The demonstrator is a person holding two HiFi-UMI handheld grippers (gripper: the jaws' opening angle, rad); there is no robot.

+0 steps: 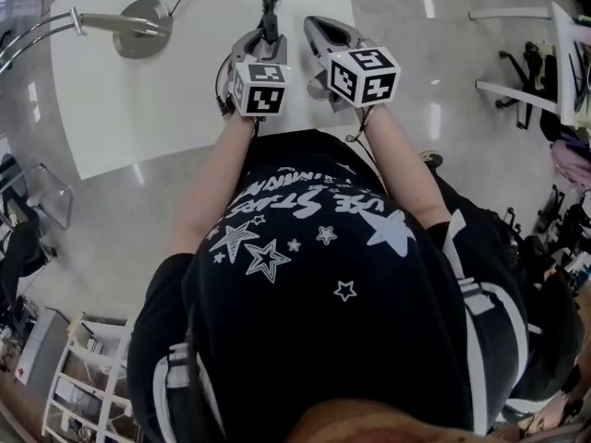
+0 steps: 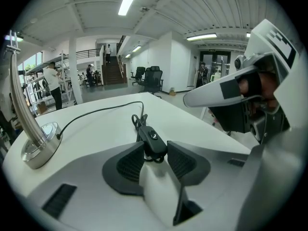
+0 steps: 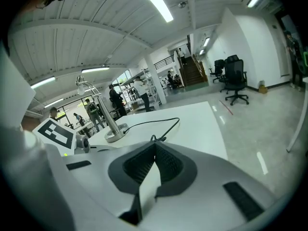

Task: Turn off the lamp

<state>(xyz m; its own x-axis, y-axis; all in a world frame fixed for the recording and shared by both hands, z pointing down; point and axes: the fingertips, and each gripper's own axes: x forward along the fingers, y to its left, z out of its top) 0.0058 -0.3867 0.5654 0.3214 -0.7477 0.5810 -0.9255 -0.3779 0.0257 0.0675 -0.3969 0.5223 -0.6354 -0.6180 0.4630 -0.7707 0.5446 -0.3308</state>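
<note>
The white desk (image 1: pixel 185 109) takes up the upper left of the head view, on a glossy grey floor (image 1: pixel 443 100), and the person in the black shirt with white stars (image 1: pixel 314 275) stands at its near edge with both forearms stretched out towards twelve o'clock. The lamp (image 1: pixel 138 28) stands on the desk well off to about ten o'clock from the two hands, its round metal base flat on the top and its curved chrome arm reaching away to nine o'clock. The left tongs (image 2: pixel 155 147) and the right tongs (image 3: pixel 155 146) hang side by side over the desk's right-hand part, close together but apart, each with its marker cube facing up. The right tongs are clenched, tips meeting, with nothing between them. From the lamp base a thin black cord (image 2: pixel 96 110) runs across the desk top, bends round and comes back towards the left tongs. On that cord sits a small black inline switch (image 2: pixel 152 137), and this is what the left tongs are grasping: the ribbed pads close in on it from nine and three o'clock, touching its sides, with a bunch of cord just beyond it at twelve o'clock.
</note>
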